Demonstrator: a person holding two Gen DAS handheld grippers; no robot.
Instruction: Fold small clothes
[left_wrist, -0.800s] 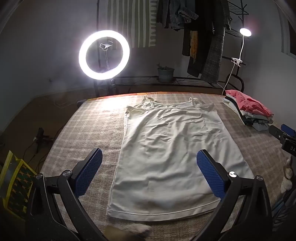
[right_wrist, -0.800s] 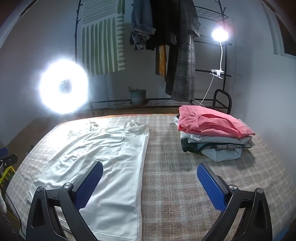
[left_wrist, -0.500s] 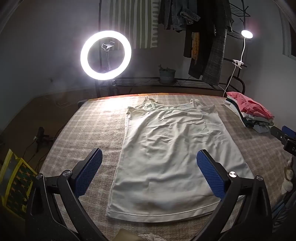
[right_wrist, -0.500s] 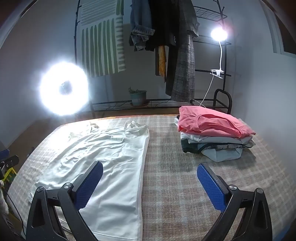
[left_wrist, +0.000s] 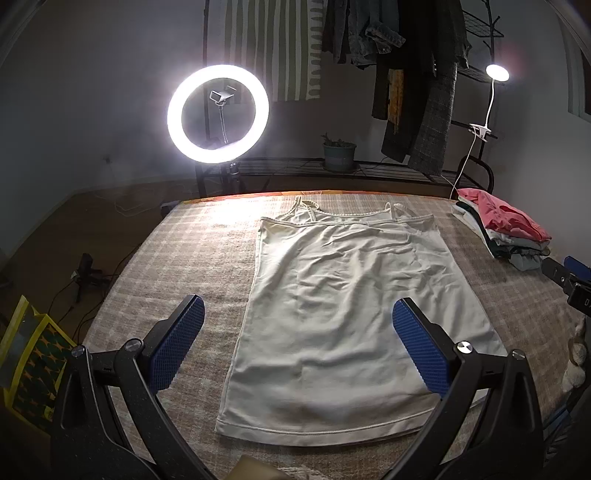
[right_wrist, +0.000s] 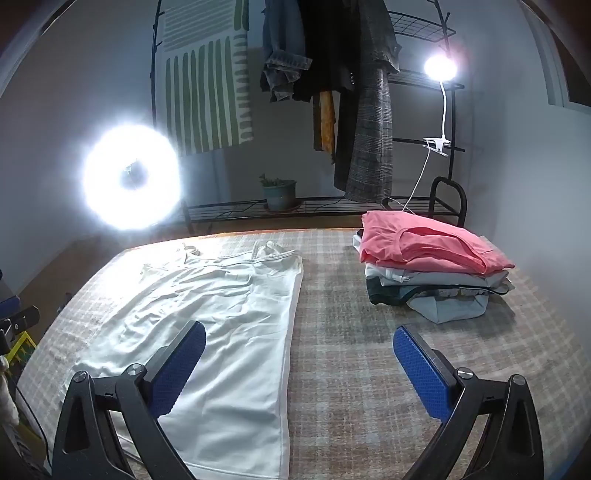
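A white camisole top (left_wrist: 347, 314) lies spread flat on the checked table (left_wrist: 192, 258), straps at the far end, hem nearest me. It also shows in the right wrist view (right_wrist: 207, 332). My left gripper (left_wrist: 297, 343) is open and empty, held above the hem end of the top. My right gripper (right_wrist: 299, 365) is open and empty, above the top's right edge and the bare cloth beside it. A stack of folded clothes (right_wrist: 432, 273) with a pink piece on top sits at the table's right far side, also seen in the left wrist view (left_wrist: 502, 229).
A bright ring light (left_wrist: 218, 112) stands behind the table's far left edge. A clip lamp (right_wrist: 439, 68) and a rack with hanging clothes (right_wrist: 332, 92) stand behind. A potted plant (left_wrist: 339, 153) sits on a low shelf. A yellow bag (left_wrist: 26, 362) is on the floor left.
Both grippers have drifted slightly; the top looks a little smoother. The pale object at the bottom edge of the left view has shifted. Both grippers stay open.
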